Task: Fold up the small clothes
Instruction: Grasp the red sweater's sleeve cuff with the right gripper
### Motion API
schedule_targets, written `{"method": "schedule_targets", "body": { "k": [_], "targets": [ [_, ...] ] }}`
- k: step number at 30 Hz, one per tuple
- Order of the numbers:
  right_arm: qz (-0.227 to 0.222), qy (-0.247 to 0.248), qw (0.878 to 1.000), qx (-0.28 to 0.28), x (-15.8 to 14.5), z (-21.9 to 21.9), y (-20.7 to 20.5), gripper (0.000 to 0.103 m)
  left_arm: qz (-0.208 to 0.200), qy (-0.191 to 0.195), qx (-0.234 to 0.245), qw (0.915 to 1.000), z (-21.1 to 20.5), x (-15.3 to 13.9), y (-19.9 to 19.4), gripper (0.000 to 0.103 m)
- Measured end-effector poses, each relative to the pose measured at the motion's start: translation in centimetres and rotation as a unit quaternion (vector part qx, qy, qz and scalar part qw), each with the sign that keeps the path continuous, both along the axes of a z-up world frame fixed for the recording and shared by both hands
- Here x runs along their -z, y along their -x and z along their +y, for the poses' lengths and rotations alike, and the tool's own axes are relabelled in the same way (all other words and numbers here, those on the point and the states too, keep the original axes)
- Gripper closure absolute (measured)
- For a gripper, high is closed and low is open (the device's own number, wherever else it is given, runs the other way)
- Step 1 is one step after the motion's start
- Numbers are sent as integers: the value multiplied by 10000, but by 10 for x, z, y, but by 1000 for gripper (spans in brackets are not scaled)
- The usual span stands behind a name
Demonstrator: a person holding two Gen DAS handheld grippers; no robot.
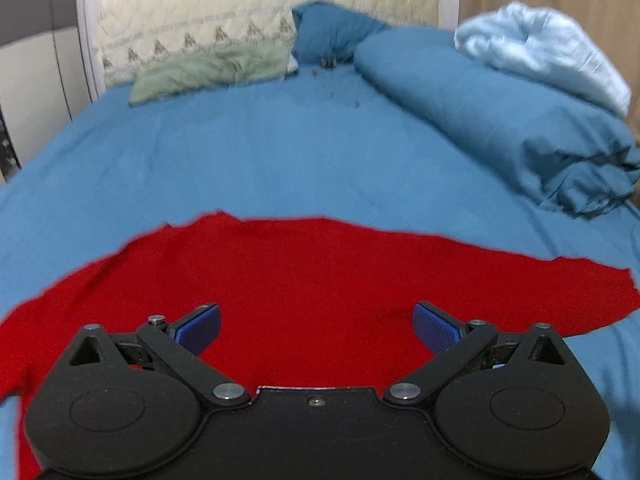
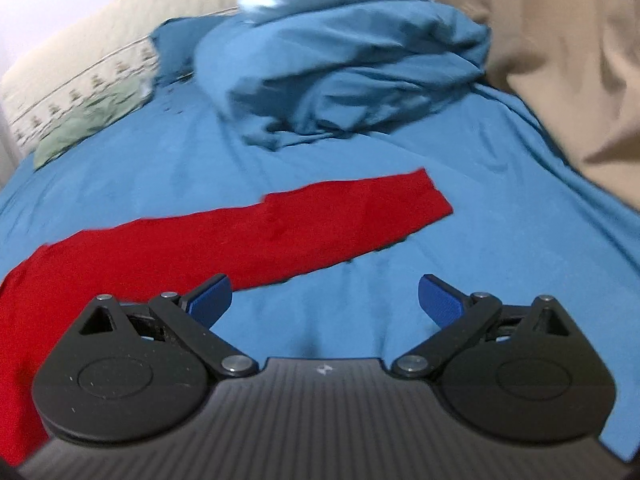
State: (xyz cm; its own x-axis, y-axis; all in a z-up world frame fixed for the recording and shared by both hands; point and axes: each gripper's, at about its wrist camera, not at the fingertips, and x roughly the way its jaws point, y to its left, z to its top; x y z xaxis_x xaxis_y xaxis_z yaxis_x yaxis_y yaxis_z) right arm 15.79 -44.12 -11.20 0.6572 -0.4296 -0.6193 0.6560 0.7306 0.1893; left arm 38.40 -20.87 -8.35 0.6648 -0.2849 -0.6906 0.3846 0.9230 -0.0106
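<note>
A red garment (image 1: 304, 276) lies spread flat on the blue bed sheet (image 1: 260, 160). My left gripper (image 1: 317, 326) is open and empty, hovering over the garment's near middle. In the right wrist view the red garment (image 2: 248, 236) shows a long sleeve stretching up and right to a cuff. My right gripper (image 2: 325, 300) is open and empty, over bare sheet (image 2: 480, 240) just beside the sleeve's near edge; its left finger (image 2: 210, 298) overlaps the red cloth in view.
A bunched blue duvet (image 1: 500, 120) with a pale blue blanket (image 1: 540, 52) lies at the right; the duvet also shows in the right wrist view (image 2: 340, 80). A green cloth (image 1: 212, 70) and patterned pillow (image 1: 192, 36) sit by the headboard. A beige curtain (image 2: 568, 60) hangs right.
</note>
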Motion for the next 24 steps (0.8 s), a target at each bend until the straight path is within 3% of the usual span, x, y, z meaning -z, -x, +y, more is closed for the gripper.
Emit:
{"method": "schedule_targets", "body": {
  "k": [4,9,14,20,21,22,24],
  "targets": [
    [-39,-76,9997,219,40,-33,-23,0,134,-277,-6,9995,-16,34,-24,0],
    [-126,-345,9975,608,74,-65,-45,0,468,-119,-86,9988,-31,64,-50,0],
    [-375,-307,9956,797,86,-79,-54,0,586,-363,-52,9976,-52,84,-60,0],
    [-375,-251,9946,931,84,-92,-66,46,623,-442,-111,9970,-63,92,-70,0],
    [-377,-266,9941,981,84,-94,-67,62,728,-418,-106,9964,-62,93,-74,0],
    [-352,-301,9935,1041,83,-97,-68,71,837,-387,-91,9957,-64,94,-82,0],
    [-422,-455,9919,1105,80,-102,-67,78,1024,-375,-15,9940,-63,94,-91,0]
  ]
}}
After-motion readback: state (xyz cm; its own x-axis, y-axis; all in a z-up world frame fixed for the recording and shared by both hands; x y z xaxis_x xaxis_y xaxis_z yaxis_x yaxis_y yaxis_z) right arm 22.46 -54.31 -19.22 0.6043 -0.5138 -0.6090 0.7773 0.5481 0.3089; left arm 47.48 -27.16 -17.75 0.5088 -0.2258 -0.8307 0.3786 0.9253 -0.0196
